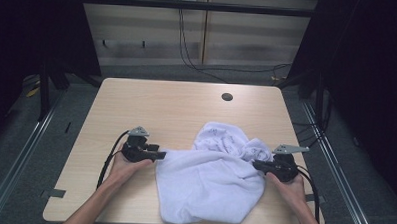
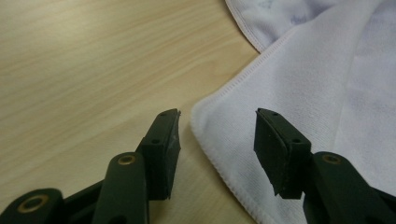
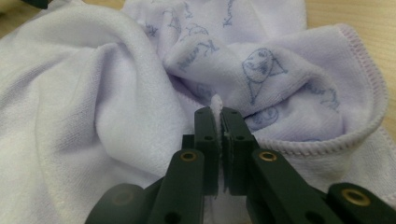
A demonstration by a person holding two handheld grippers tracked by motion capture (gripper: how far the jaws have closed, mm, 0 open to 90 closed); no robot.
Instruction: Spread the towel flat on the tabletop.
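The right tool (image 3: 218, 114) is clamped tight on a pinch of the white towel (image 1: 209, 185); in the right gripper view a sliver of hem pokes up between its two black jaws. The left tool (image 2: 217, 140) stands wide, nothing pressed between its jaws, with a rounded corner of the towel lying flat on the table (image 1: 152, 103) just ahead of and between them. In the high view the left tool (image 1: 155, 154) sits at the towel's left edge and the right tool (image 1: 258, 165) at its right edge.

The towel lies in the near half of the table, towards the right, its lower edge reaching the near edge. The near part is spread fairly flat; the far part is bunched into a soft heap showing faint blue printed figures.

As a judgement: this is light, limp terry cloth that will sag and fold wherever it is not supported, so one grip alone will only drag it into a rope. It is not slippery or fragile; the nap gives the pads good purchase. The stitched hem is the firmest part, and the free corner before the left tool looks the best place to take hold, low and level with the table so the lower jaw slips under.
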